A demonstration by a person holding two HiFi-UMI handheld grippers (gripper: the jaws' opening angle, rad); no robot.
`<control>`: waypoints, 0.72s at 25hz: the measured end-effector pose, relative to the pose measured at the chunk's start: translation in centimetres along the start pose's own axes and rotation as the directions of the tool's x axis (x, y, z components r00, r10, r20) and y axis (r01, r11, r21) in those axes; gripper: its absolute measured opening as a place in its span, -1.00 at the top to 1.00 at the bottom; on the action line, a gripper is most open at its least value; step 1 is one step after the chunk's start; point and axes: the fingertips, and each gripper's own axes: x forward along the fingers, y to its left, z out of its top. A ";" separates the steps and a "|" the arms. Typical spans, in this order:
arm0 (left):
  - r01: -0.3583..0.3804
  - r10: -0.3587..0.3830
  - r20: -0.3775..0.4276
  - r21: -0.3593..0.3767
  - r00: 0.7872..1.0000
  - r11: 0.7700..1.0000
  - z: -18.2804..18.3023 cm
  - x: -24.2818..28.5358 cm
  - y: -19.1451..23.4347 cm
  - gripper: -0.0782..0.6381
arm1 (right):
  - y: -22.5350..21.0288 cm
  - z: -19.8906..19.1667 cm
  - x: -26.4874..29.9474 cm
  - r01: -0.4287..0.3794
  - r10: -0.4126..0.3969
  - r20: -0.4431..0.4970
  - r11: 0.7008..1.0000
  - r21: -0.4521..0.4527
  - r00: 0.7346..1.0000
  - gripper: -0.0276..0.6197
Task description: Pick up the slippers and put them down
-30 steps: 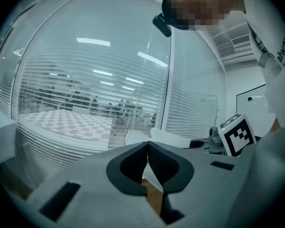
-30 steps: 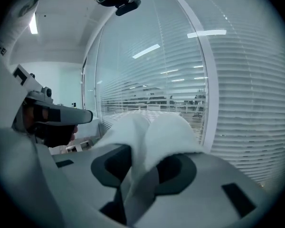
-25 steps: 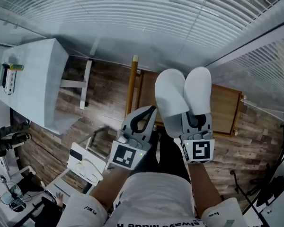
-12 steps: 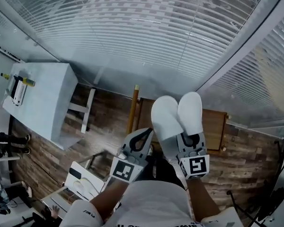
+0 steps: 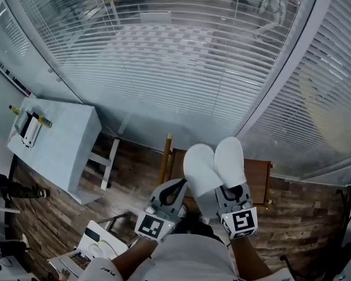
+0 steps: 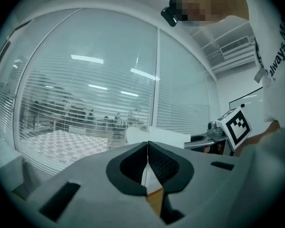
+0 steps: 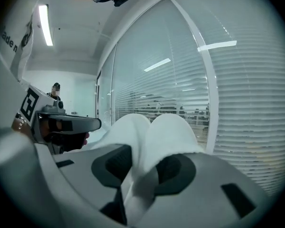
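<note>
A pair of white slippers (image 5: 215,167) sticks out forward, toes away from me, with my right gripper (image 5: 234,193) shut on their heel ends. In the right gripper view the slippers (image 7: 154,132) fill the gap between the dark pads (image 7: 114,163). My left gripper (image 5: 174,192) hangs just left of them with its jaws closed tip to tip and nothing between them. In the left gripper view the left gripper (image 6: 147,148) is shut, and the slippers (image 6: 156,136) show as a white shape beyond it.
Far below lies a wood-plank floor with a low brown wooden table (image 5: 258,180) and an upright wooden pole (image 5: 165,157). A white table (image 5: 58,139) with small items stands at the left. A white rack (image 5: 99,246) sits at bottom left. Window blinds (image 5: 181,57) fill the front.
Both grippers have risen together with the slippers still in the right one. The floor and furniture look smaller and farther, and more of the window shows.
</note>
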 end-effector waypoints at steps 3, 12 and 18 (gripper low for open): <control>0.013 -0.013 0.011 0.008 1.000 1.000 1.2 -0.6 -0.5 0.75 | 0.5 1.5 -0.9 -0.012 0.012 0.017 1.000 -0.007 1.000 0.52; 0.051 -0.052 0.063 0.012 0.997 0.999 2.9 -2.8 -1.4 0.75 | 2.4 3.8 -3.2 -0.014 0.015 0.033 1.000 -0.008 0.999 0.54; 0.079 -0.081 0.085 0.027 0.993 0.996 5.1 -3.8 -1.3 0.75 | 2.6 6.2 -4.3 -0.018 0.020 0.065 0.999 -0.032 0.998 0.54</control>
